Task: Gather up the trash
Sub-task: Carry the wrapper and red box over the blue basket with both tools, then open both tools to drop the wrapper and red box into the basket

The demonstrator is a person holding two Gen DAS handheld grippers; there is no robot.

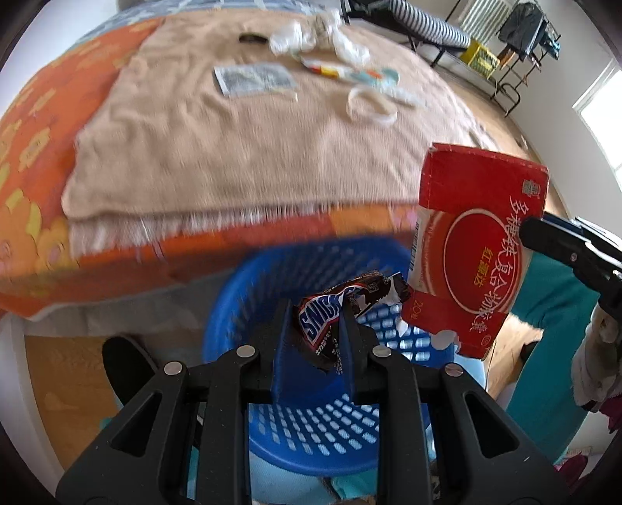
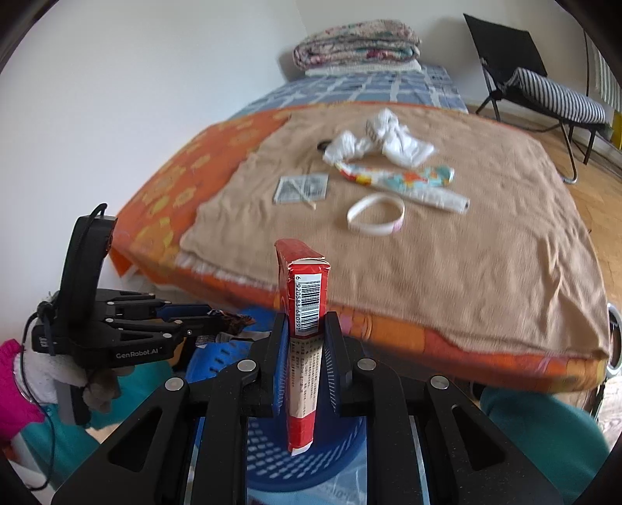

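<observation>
In the left wrist view, your left gripper (image 1: 317, 310) is clamping a crumpled Snickers wrapper (image 1: 342, 307) between its nearly closed blue pads, directly above the blue perforated basket (image 1: 311, 419), which is filling the 6 o'clock part of the frame. At 3 o'clock, your right gripper (image 1: 544, 237) is reaching in from the edge and pinching the red carton (image 1: 478, 248), which is hanging tilted over the basket's right rim. At 12 o'clock, on the tan blanket (image 1: 241, 147) covering the bed, more trash is lying: white crumpled tissues (image 1: 311, 35), a flat grey packet (image 1: 252, 77), a white ring (image 1: 371, 105) and a colourful wrapper (image 1: 350, 72).

In the right wrist view, your right gripper (image 2: 307, 334) is gripping the red carton (image 2: 305, 349) edge-on and upright, jaws narrowly apart and pressing on its faces, barcode facing you. The blue basket (image 2: 307, 458) is sitting just below at 6 o'clock. At 9 o'clock, your left gripper (image 2: 217, 320) is pointing in level, holding the dark wrapper (image 2: 237, 322) over the basket's left edge. Toward 12 o'clock, the tissues (image 2: 381, 141), packet (image 2: 301, 186), ring (image 2: 375, 219) and colourful wrapper (image 2: 396, 176) are resting on the blanket (image 2: 486, 241).
</observation>
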